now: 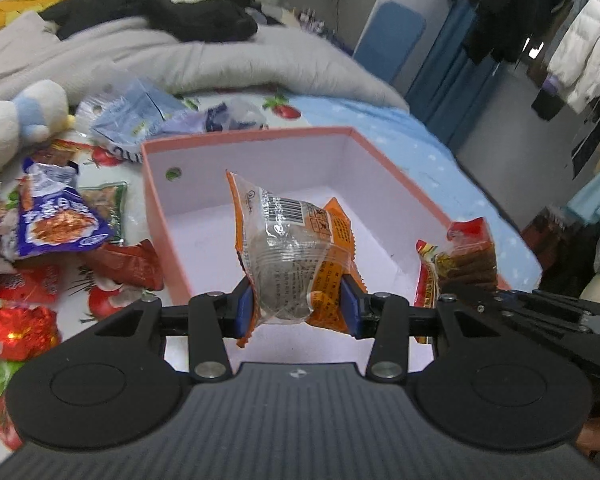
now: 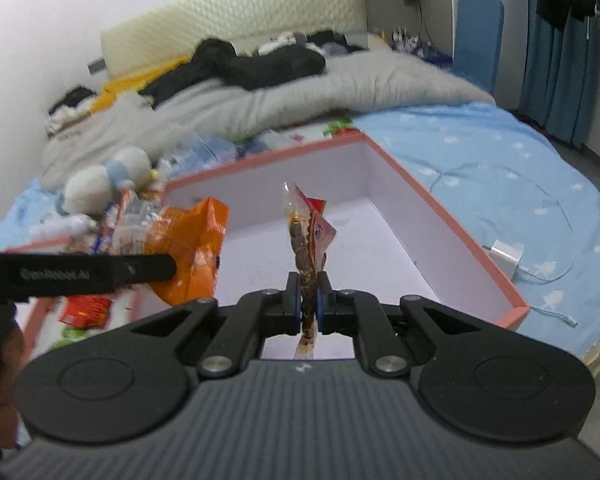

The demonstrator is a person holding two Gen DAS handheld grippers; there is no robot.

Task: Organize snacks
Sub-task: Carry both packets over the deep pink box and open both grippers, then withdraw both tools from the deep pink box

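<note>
Bedroom clutter frames an open pink box (image 1: 384, 160) on a blue bedsheet (image 2: 500, 168), its white floor bare. Over it, the left gripper (image 1: 298, 306) pinches a bulging orange packet (image 1: 288, 248) while the right gripper (image 2: 309, 304) is clamped nearly closed on a thin red packet (image 2: 306, 240). More snacks (image 1: 60, 224) lie heaped left of the box. Best practice now: lower both packets well inside the walls, apart from each other, before letting go.
</note>
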